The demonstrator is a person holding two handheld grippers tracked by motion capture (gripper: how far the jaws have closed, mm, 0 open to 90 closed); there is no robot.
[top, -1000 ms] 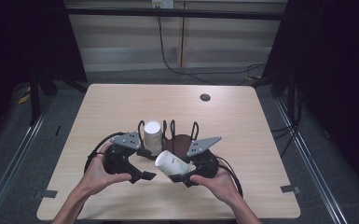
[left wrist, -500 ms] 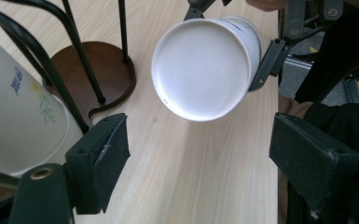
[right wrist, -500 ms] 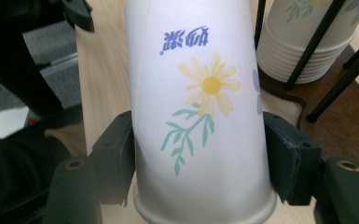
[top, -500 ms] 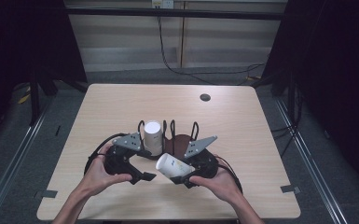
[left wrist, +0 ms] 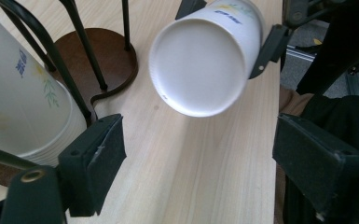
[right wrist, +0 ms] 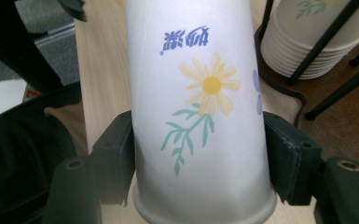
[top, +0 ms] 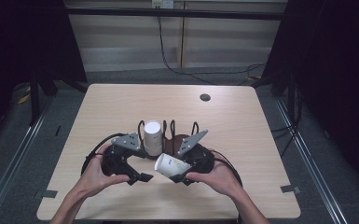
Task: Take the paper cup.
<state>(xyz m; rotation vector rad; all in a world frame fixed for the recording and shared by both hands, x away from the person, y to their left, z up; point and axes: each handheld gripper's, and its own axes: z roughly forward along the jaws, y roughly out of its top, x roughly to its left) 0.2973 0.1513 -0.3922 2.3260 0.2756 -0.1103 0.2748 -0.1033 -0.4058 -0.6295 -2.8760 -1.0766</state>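
Right gripper (right wrist: 198, 154): clamped on paper cup (right wrist: 198, 93), pads on both sides near its rim; cup lies tilted, base toward left gripper.
Left gripper (left wrist: 200, 158): jaws have just been opening, now wide, nothing between them; cup base hangs just ahead.
Cup stack (top: 152, 137): upright in wire rack (top: 170, 133), beside left gripper.
Risk: thin wall may buckle under squeeze.
Risk: swinging cup could clip rack wires.

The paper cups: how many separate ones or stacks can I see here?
2. One single cup is clamped sideways in the right gripper. One stack of cups stands upside down in the wire rack; the number of cups nested within it cannot be told.
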